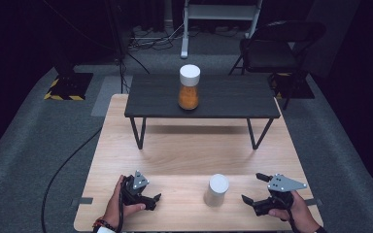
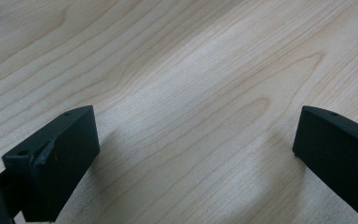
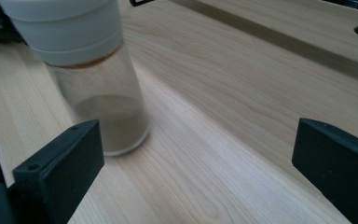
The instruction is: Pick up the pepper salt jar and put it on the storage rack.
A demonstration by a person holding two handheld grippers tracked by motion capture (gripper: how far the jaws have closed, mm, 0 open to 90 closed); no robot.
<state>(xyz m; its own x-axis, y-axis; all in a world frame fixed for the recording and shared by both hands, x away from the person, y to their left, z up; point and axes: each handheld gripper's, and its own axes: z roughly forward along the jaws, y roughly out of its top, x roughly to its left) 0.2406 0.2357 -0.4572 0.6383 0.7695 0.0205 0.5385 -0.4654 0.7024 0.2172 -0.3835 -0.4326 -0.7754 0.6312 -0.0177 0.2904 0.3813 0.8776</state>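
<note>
Grey carpet runs all around the pale wooden counter (image 1: 126,145), and a dark folding chair (image 1: 277,46) stands at the back right beside a white frame. On the far half of the counter sits a small black riser table (image 1: 233,99) on thin metal legs, and on its top stands a jar of orange powder (image 1: 189,87) with a white cap, upright and well apart from both of my tools.

Nearer to me, a second container, a clear jar with a white lid (image 1: 216,190), stands upright on the counter's front strip, between my two hands and closer to the right one. In the right gripper view it rises at the upper left, just beyond the left-hand jaw, with a low layer of pale brownish powder in its bottom and a thin orange line under the lid.

My right gripper (image 1: 252,188) rests low by the front right edge with its jaws spread wide, pointing toward that jar but not touching it. My left gripper (image 1: 154,199) lies at the front left, jaws also wide apart, with bare wood grain between them in the left gripper view. A black cable (image 1: 60,172) trails off the counter's left side across the carpet.
</note>
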